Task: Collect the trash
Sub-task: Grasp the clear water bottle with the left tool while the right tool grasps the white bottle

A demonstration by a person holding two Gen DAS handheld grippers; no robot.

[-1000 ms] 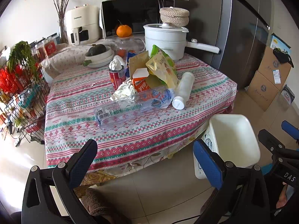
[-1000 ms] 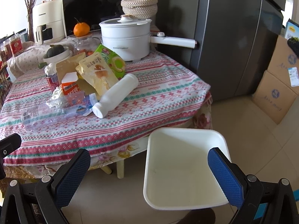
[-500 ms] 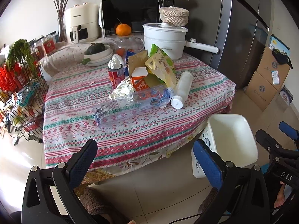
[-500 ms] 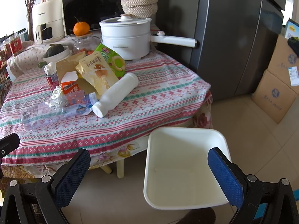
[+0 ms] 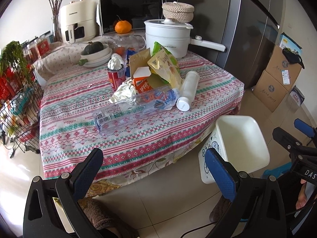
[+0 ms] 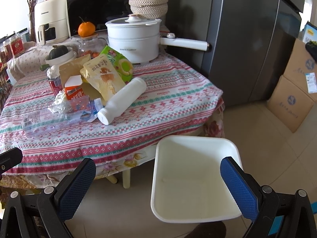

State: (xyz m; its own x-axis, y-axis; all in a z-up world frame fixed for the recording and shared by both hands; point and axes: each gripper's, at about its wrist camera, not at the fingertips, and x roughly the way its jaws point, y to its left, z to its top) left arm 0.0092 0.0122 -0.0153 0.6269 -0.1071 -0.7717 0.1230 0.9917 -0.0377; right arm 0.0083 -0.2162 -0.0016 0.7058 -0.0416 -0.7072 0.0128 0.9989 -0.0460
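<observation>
Both the left hand-held gripper [image 5: 152, 170] and right hand-held gripper [image 6: 158, 180] hang spread wide and empty. The white square plastic bin [image 6: 195, 176] stands empty on the floor, near right. Collecting looks unstarted; next, reach far-left to the crushed clear plastic bottle [image 5: 134, 107] on the desk [image 5: 83, 138].

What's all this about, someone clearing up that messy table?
A person holds a two-finger gripper in each hand, and both the left gripper and right gripper are open and empty, short of the patterned tablecloth. Nothing has been picked up yet. The trash sits in a pile: a crushed clear plastic bottle, a white plastic bottle on its side, a yellow snack bag and a red soda can. An empty white bin stands on the floor beside the table.
</observation>
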